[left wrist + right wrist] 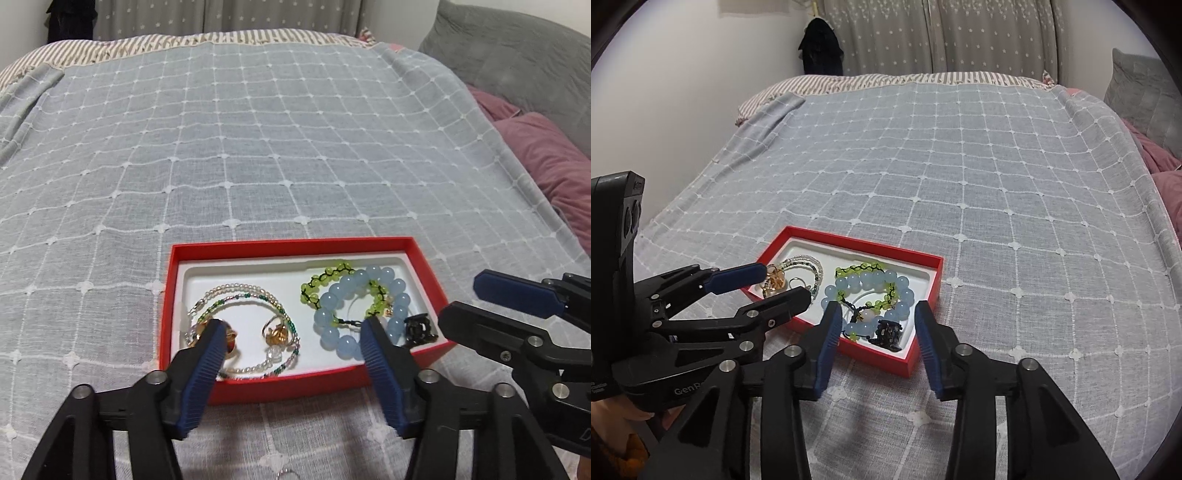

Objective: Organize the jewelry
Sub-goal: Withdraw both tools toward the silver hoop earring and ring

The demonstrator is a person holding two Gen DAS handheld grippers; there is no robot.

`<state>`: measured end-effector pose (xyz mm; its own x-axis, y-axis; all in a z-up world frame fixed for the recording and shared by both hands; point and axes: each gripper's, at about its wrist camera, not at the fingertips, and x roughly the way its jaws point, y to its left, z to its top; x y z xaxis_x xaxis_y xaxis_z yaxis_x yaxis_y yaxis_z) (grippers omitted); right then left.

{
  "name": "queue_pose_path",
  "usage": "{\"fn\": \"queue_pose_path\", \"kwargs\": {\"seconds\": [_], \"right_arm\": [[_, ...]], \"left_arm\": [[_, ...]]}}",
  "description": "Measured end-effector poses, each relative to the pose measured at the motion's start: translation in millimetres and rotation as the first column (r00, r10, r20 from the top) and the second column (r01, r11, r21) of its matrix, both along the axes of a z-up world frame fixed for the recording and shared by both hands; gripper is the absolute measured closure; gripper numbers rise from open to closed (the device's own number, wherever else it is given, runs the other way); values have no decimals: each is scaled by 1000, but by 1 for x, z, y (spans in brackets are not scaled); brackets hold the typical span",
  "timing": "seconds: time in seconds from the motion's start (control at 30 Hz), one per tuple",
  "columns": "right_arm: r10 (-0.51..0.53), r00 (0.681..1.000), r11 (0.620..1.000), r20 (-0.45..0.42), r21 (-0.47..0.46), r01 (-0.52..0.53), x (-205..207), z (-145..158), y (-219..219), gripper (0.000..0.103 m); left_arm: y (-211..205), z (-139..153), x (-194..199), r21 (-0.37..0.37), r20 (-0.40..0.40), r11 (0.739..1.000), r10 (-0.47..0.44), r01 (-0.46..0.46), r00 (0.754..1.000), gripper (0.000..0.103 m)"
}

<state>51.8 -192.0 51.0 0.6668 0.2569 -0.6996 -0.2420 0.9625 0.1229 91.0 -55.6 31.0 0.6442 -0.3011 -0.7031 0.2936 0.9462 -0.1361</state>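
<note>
The left gripper (291, 326) stood with its jaws wide apart and nothing between them, its tips hanging over the near edge of the red tray (295, 244). The right gripper (879, 308) was likewise spread wide and empty, poised over the tray's near corner.

All the jewelry lay inside the tray's white liner. Nearest the left jaws were a thin seed-bead necklace (236, 291) coiled in loops and two gold rings (275, 332) resting within it. Beside them, a bracelet of large pale-blue beads (334, 304) lay overlapping a green beaded bracelet (325, 275), with a small black hair clip (419, 326) at the tray's end.

The blue bracelet looked the heaviest and slipperiest piece; its smooth round beads would likely roll out of a pinch unless taken across the cord between two beads. The necklace seemed light, limp and prone to tangling, best lifted at its bunched strands. The rings were small and hard, and probably needed a pinch across the band.

The tray sat on a grey checked bedspread (258, 147).
</note>
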Motion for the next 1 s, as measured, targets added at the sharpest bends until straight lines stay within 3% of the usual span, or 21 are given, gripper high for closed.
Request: {"fn": "queue_pose_path", "kwargs": {"seconds": [0.2,0.3,0.6,0.77,1.0], "right_arm": [[-11,1000,1000,2,-7,11,-16,5,-5,43],[-23,1000,999,-12,-28,22,-22,2,-7,39],[-60,993,996,-97,-70,53,-35,-18,-16,38],[-63,990,994,-129,-98,50,-43,-30,-15,38],[-49,985,991,-167,-135,27,-52,-48,-11,38]], "left_arm": [[6,2,-16,-5,-9,1000,10,-10,1000,14],[7,-2,-24,25,-20,1000,17,-17,1000,9],[12,-29,-41,132,-99,991,31,-17,995,8],[20,-42,-49,116,-162,993,48,-30,986,8],[27,-53,-62,131,-173,991,47,-25,984,8]]}}
